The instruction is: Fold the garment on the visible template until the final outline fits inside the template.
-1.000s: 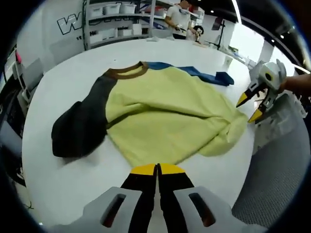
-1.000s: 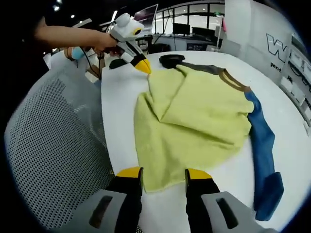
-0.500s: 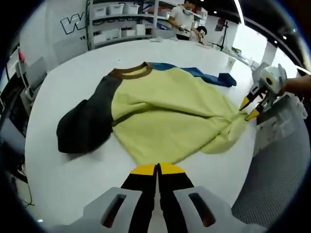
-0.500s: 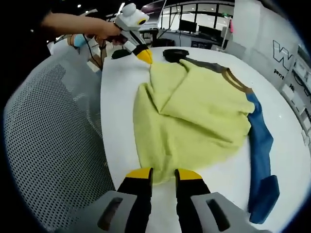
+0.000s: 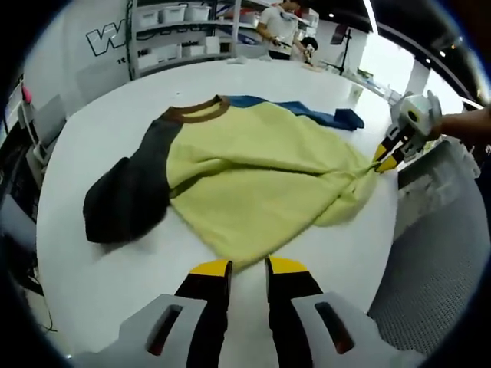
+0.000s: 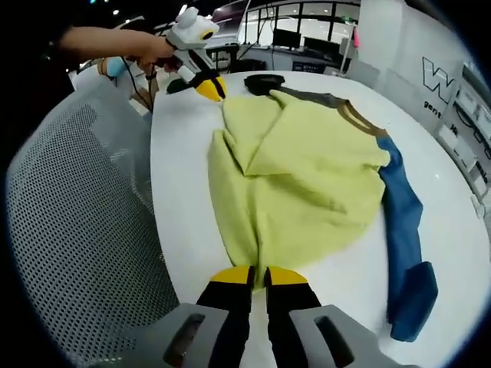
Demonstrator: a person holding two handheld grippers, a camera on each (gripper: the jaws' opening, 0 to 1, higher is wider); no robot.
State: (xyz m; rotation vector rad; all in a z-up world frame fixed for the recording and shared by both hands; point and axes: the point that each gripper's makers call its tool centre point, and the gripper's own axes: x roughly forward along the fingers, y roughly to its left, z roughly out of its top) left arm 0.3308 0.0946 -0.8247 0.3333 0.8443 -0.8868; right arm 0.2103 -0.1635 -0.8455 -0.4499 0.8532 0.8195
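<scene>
A sweatshirt with a yellow body (image 5: 261,176), brown collar (image 5: 192,113), dark sleeve (image 5: 126,199) and blue sleeve (image 5: 314,115) lies flat and rumpled on the white round table (image 5: 100,284). In the left gripper view my left gripper (image 5: 249,268) is open, its yellow tips right at the near hem corner. In the right gripper view my right gripper (image 6: 259,276) is shut on the yellow hem (image 6: 257,257) at the table's edge. Each gripper also appears in the other's view: the right gripper (image 5: 386,159) pinching the far corner, and the left gripper (image 6: 208,87) at the opposite hem corner, held by a hand.
A grey mesh chair (image 6: 77,230) stands against the table's edge beside the hem, also seen as mesh chair (image 5: 441,261). Shelves with boxes (image 5: 180,31) and people (image 5: 280,23) are beyond the far side. Bare white tabletop surrounds the garment.
My left gripper's jaws have parted at the hem corner. My right gripper's jaws have closed onto the yellow hem, pulling that corner taut.
</scene>
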